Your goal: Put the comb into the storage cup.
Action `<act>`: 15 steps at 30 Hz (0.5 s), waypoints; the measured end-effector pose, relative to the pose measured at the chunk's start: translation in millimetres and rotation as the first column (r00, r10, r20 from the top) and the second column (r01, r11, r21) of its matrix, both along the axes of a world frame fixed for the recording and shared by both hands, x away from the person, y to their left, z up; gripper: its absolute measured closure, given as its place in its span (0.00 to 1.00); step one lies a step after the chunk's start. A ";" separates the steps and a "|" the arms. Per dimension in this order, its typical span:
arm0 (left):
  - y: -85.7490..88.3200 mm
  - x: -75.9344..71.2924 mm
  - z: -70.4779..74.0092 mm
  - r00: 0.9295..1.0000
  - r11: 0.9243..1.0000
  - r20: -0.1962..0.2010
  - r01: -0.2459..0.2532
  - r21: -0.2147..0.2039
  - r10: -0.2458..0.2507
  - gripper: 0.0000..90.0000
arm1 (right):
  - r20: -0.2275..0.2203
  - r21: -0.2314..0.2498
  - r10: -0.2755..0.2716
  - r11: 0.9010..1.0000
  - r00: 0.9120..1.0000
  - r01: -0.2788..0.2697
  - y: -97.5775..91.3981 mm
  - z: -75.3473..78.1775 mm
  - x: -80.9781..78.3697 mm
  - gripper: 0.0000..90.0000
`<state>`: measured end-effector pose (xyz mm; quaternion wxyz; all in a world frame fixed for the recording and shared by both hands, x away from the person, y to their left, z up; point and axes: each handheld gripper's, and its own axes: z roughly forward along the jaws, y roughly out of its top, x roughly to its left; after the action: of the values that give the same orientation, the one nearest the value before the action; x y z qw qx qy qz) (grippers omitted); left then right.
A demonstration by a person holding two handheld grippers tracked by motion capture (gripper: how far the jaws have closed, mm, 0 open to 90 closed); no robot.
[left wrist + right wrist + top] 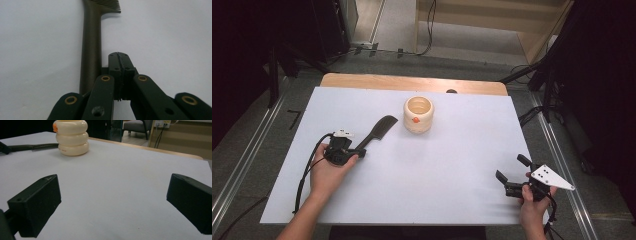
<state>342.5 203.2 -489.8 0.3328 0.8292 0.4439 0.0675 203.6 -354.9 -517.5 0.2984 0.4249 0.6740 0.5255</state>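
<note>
A dark long-handled comb (377, 131) lies on the white table sheet (447, 165), teeth toward a cream ribbed cup (418, 115) with an orange spot on its side. My left gripper (361, 150) rests at the comb's handle end. In the left gripper view its jaws (119, 53) are pressed together with nothing between them, and the comb handle (91, 45) runs alongside them on the left. My right gripper (510, 169) is near the table's front right corner, open and empty. Its view (120, 202) looks across to the cup (72, 138) and the comb (32, 147).
The wooden table edge (412, 82) shows beyond the white sheet. Cables (427, 30) trail on the floor behind the table, and a wooden shelf unit (512, 25) stands at the back right. Dark equipment flanks both sides.
</note>
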 end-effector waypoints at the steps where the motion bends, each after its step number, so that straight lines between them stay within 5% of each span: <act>1: 0.3 0.0 1.5 1.000 1.000 -0.006 0.007 -0.013 -0.008 1.00 | 0.000 0.000 0.000 1.000 1.000 0.000 0.0 0.0 0.0 0.00; 2: 0.4 0.5 3.5 1.000 1.000 -0.017 0.020 -0.019 -0.020 0.87 | -0.002 0.005 -0.002 1.000 1.000 0.002 -0.2 -0.1 -0.1 0.00; 8: -1.9 3.4 24.3 0.999 0.998 -0.007 0.052 -0.029 -0.052 0.65 | -0.001 0.006 -0.001 1.000 1.000 0.001 -0.4 -0.1 0.0 0.00; 15: -3.4 19.1 33.7 0.999 0.999 -0.021 0.030 0.023 -0.030 0.61 | -0.002 0.006 0.000 1.000 1.000 0.000 -0.4 -0.2 0.0 0.00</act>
<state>361.5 199.8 -456.1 0.3197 0.8403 0.4339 0.0591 203.6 -355.3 -517.7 0.2965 0.4264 0.6725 0.5273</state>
